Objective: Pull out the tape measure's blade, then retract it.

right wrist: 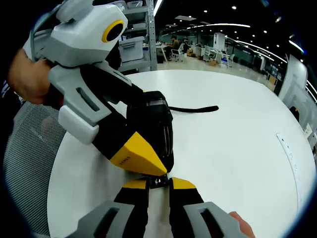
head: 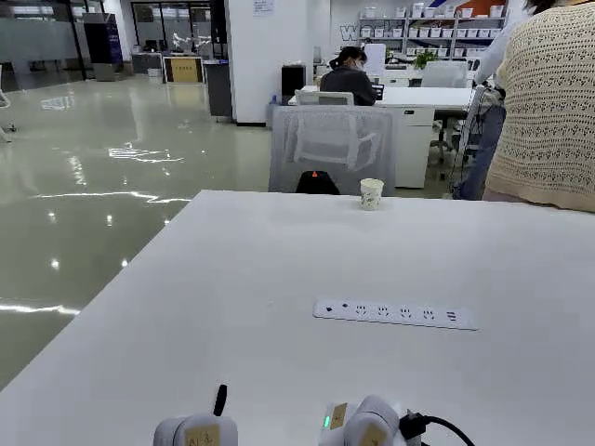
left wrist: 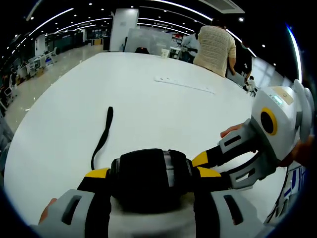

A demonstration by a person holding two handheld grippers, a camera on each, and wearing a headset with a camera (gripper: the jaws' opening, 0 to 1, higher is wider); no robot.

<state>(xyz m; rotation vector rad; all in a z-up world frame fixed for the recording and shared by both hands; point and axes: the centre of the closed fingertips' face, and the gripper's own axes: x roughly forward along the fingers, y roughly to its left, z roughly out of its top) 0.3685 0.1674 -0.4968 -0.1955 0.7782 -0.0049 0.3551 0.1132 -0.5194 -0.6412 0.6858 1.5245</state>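
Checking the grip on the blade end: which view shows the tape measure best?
The right gripper view: the tape measure sits clamped in the left gripper, pinched at its front by the right gripper. The left gripper view shows its case from behind; the head view, the end of its strap.

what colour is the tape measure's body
Black; the tape measure shows best in the left gripper view.

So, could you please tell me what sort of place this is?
Probably an open-plan office or lab: a long white worktable with a power strip on it, a person seated at a desk beyond it, and storage shelves at the back.
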